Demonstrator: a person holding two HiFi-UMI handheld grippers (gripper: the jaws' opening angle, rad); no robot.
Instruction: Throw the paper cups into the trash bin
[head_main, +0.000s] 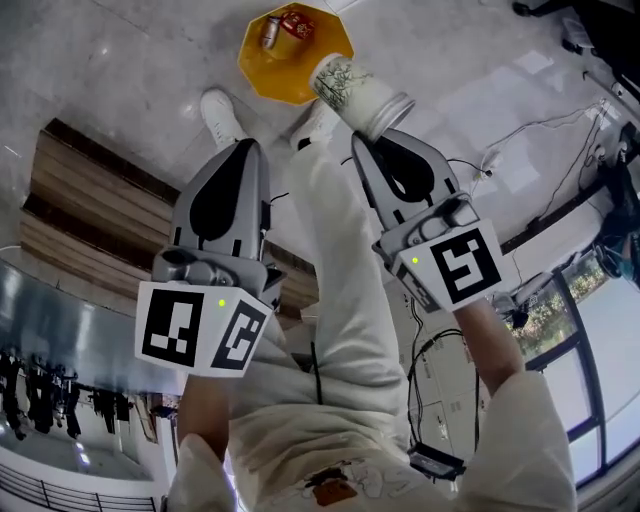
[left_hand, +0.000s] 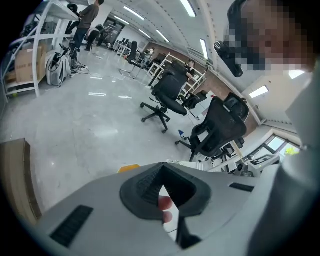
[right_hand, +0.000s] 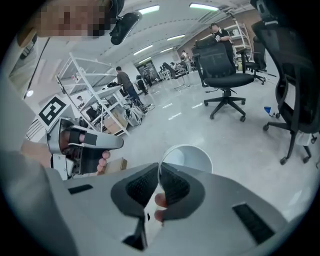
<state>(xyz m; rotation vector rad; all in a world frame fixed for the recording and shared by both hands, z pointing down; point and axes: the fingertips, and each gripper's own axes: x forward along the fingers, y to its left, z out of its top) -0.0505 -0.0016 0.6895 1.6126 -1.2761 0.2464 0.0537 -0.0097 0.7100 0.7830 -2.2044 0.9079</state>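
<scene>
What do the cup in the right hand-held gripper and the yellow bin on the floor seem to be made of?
Cup: probably paper, matte white with a grey-green print; its thin wall and rolled rim suggest so. Bin: likely plastic, smooth yellow with a slight sheen and moulded facets, though the view cannot confirm it.

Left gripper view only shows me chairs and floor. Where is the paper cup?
Observer: The right gripper has its jaws shut on the rim of the paper cup.
Operator: What's the yellow bit I see?
Observer: That's the trash bin, on the floor just past the cup in the head view.
Operator: Is it empty?
Observer: No, what looks like a can and something red lie inside.
</scene>
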